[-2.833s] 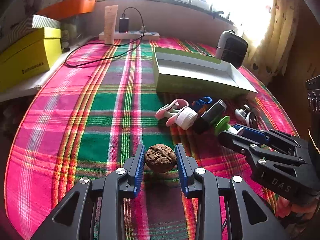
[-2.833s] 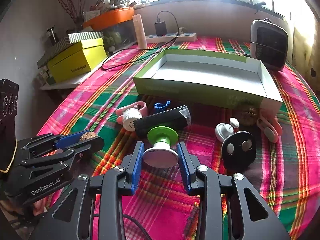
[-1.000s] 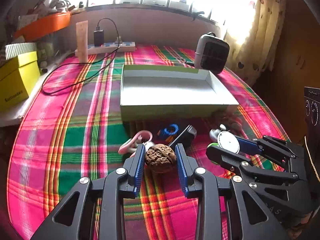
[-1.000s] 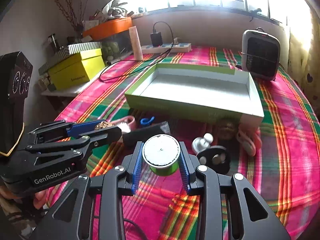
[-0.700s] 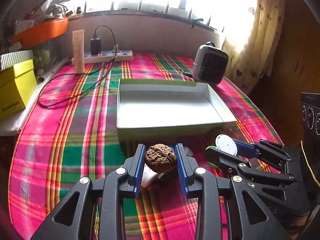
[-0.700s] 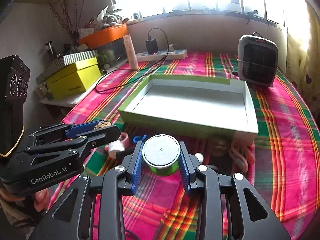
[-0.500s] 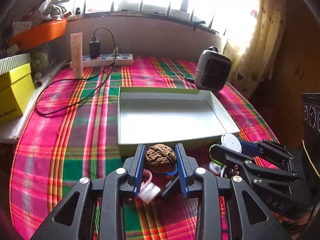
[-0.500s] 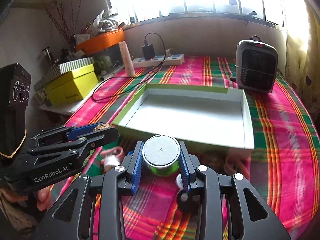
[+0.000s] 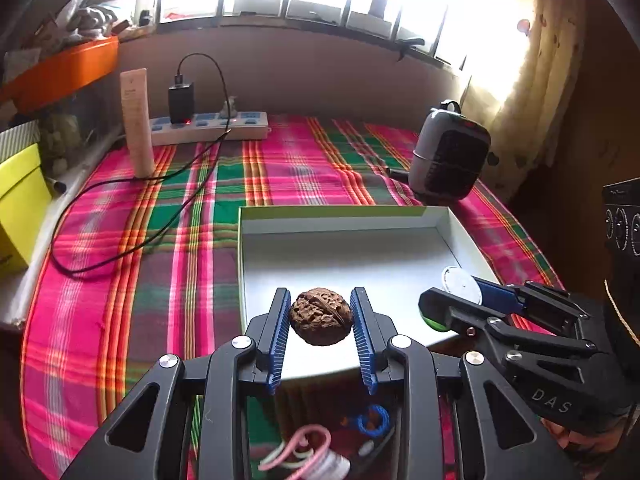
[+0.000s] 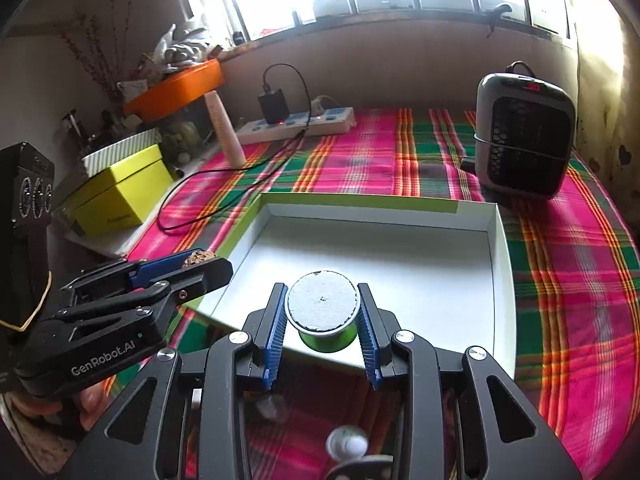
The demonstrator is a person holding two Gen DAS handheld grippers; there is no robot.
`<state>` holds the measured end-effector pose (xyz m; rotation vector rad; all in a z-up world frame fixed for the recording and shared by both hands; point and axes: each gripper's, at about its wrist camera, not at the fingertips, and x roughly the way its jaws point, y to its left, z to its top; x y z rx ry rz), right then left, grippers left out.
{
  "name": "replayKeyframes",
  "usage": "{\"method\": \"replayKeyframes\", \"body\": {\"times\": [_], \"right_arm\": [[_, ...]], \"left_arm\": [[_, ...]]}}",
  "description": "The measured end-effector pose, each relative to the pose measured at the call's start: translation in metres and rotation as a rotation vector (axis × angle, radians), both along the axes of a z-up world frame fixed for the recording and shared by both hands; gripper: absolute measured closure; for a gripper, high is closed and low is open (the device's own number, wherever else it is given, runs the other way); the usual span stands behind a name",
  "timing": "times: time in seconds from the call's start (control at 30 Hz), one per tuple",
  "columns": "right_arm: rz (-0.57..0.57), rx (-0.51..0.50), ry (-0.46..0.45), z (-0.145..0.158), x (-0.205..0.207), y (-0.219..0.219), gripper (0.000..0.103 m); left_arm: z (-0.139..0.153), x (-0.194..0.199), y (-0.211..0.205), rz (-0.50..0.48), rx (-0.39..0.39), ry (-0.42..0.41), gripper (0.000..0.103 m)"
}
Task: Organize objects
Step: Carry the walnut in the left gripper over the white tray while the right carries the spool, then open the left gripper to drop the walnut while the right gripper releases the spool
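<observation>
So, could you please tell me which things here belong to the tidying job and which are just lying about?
Part of the job:
- walnut in the left gripper
- green spool in the right gripper
- open box
- pink clip and blue loop

Just lying about:
- heater
- power strip
- yellow box

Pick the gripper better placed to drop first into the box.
Close call; left, slightly. The left gripper holds the walnut over the box floor by its near wall. The right gripper and its green spool also hang there, apparently just as ready.
</observation>
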<state>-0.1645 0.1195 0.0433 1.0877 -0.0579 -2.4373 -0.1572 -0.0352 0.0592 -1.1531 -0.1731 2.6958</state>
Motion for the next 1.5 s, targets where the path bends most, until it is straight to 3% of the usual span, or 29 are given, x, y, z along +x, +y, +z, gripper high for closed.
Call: {"method": "replayKeyframes", "body": {"times": [0.8, 1.5], "right_arm": [[-0.059, 0.032, -0.08, -0.021, -0.079, -0.012, 0.068], [-0.076, 0.046, -0.121, -0.031, -0.091, -0.014, 0.068]], "left_arm": [[-0.031, -0.083, 0.002, 0.001, -0.032, -0.09, 0.074], [-0.038, -0.096, 0.006, -0.005, -0.053, -0.1, 0.074]]}}
